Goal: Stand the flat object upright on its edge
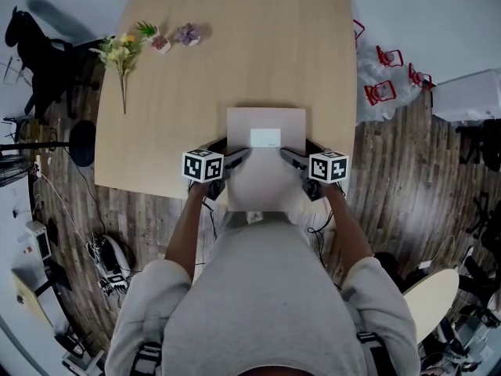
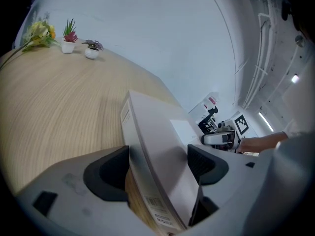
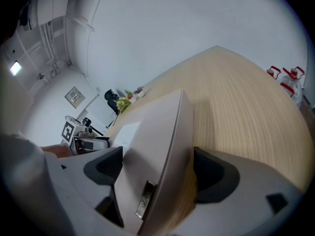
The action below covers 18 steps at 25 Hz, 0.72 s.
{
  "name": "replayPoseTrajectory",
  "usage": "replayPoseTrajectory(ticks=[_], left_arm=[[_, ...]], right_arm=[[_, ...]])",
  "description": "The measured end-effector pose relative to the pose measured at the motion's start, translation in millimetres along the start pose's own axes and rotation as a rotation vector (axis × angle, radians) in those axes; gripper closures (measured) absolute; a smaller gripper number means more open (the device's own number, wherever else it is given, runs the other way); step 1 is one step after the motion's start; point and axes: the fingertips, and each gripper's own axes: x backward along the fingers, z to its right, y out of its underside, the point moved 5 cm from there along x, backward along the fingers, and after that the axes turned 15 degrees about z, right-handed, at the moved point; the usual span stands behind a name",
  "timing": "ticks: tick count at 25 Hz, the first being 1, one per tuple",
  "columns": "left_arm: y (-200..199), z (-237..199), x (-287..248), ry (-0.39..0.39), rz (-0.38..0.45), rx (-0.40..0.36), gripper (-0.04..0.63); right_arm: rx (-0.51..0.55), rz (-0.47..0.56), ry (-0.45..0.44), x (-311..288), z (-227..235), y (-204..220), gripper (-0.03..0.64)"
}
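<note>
Nearest, the person's forearms reach out from the body, one gripper in each hand, both at the near rim of the worktop [image 1: 235,53]. The left gripper [image 2: 158,168] stands wide apart astride the left side edge of the flat grey box [image 1: 266,171]. One pad is over the top face and the other under it, and a sliver of wood shows between the lower pad and the box, so it presses on nothing. The right gripper [image 3: 160,171] mirrors it on the right side edge, equally spread, with the same strip of wood showing, and holds nothing either. The box lies on its broad face, or close to it. Its near end hangs past the worktop's rim toward the person, and its white label [image 1: 264,138] faces up toward the far end. The step in hand looks like taking hold of the two side edges, with the box not yet raised. The next move would call for both grippers to close firmly on the thin sides at matching spots. They would then lift together so the box pivots onto one narrow edge without twisting, and set it further onto the wood, since so slim a base could tip on release. Far across the surface, well clear of the work, lie a sprig of yellow flowers [image 1: 119,53] and two small potted plants [image 1: 159,39].
</note>
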Motion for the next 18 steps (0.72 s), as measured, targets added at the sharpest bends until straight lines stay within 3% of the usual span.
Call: replayPoseTrajectory(ticks=[10, 18], left_arm=[[0.8, -2.0, -5.9, -0.001, -0.006, 0.024, 0.242], [3.0, -0.3, -5.4, -0.036, 0.034, 0.024, 0.244]], right_arm=[[0.006, -0.018, 0.014, -5.0, -0.8, 1.2, 0.186], [0.012, -0.027, 0.058, -4.9, 1.2, 1.5, 0.183]])
